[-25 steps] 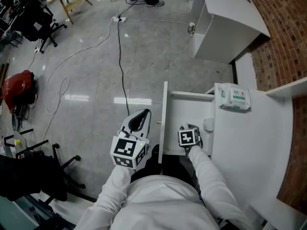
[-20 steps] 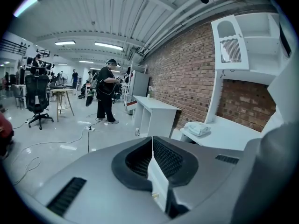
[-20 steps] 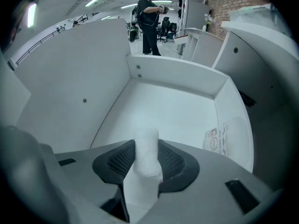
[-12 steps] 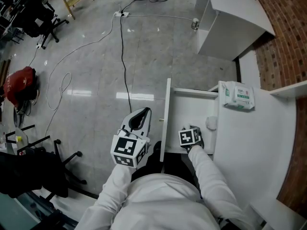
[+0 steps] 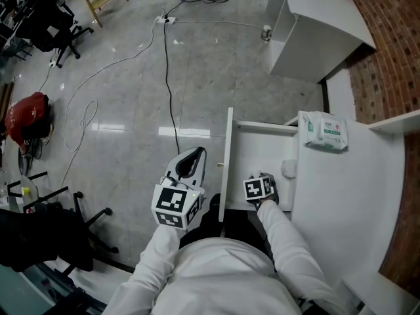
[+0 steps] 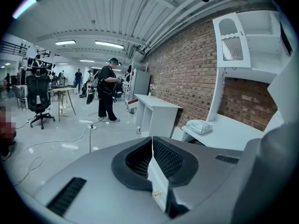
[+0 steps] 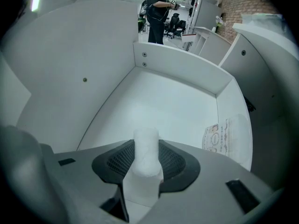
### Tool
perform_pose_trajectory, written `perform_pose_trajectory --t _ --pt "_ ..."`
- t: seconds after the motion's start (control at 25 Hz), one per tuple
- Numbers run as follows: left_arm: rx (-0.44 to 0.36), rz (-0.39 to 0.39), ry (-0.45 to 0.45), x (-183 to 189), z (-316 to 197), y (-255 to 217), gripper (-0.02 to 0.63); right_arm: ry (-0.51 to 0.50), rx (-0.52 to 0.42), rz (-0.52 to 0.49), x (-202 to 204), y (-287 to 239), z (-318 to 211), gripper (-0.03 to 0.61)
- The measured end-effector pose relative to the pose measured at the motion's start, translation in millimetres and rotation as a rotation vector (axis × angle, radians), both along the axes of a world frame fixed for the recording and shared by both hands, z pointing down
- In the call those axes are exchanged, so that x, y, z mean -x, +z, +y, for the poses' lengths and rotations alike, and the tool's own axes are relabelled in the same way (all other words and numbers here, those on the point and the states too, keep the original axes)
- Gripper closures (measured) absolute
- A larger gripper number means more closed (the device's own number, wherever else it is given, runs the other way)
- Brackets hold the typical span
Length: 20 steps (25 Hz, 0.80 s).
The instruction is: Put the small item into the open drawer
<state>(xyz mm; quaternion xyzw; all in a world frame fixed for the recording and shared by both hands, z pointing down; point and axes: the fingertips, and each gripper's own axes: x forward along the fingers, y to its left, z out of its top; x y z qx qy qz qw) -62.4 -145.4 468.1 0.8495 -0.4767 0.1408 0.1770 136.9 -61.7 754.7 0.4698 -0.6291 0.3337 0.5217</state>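
Observation:
The white open drawer (image 5: 252,151) sticks out from the white desk, and my right gripper (image 5: 259,189) reaches into its near end. In the right gripper view a small white cylindrical item (image 7: 146,150) stands between the black pads of the right gripper (image 7: 146,162) above the drawer floor (image 7: 173,108). The pads touch it on both sides while the jaws are opening. My left gripper (image 5: 188,164) hangs over the floor left of the drawer front. In the left gripper view the left gripper (image 6: 152,160) has its pads together with nothing between them.
A round white labelled container (image 7: 226,133) lies at the drawer's right wall, also seen as the container (image 5: 287,169) from above. A pack of wipes (image 5: 323,131) rests on the desk top (image 5: 348,189). Cables (image 5: 167,77) run across the tiled floor; a white cabinet (image 5: 318,25) stands beyond.
The head camera shifted slightly a second ago. Both grippers stay about where they were, the right one still inside the drawer.

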Motion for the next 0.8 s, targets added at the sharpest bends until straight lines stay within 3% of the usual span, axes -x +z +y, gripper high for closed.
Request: perform_pose_trajectory --t 0.28,0.64,0.8 --pt "-0.003 0.002 -0.005 -1 -2 0 0.589 0.017 -0.041 -0.043 3 -14 -9 0.356" --pt "-0.024 0.025 0.025 -12 -1 -7 0.589 0.057 -0.167 -0.132 14 -58 -33 0.354" --pt "-0.039 0.033 0.037 -16 -2 -12 0.589 0.069 -0.272 -0.179 20 -85 -50 0.357"
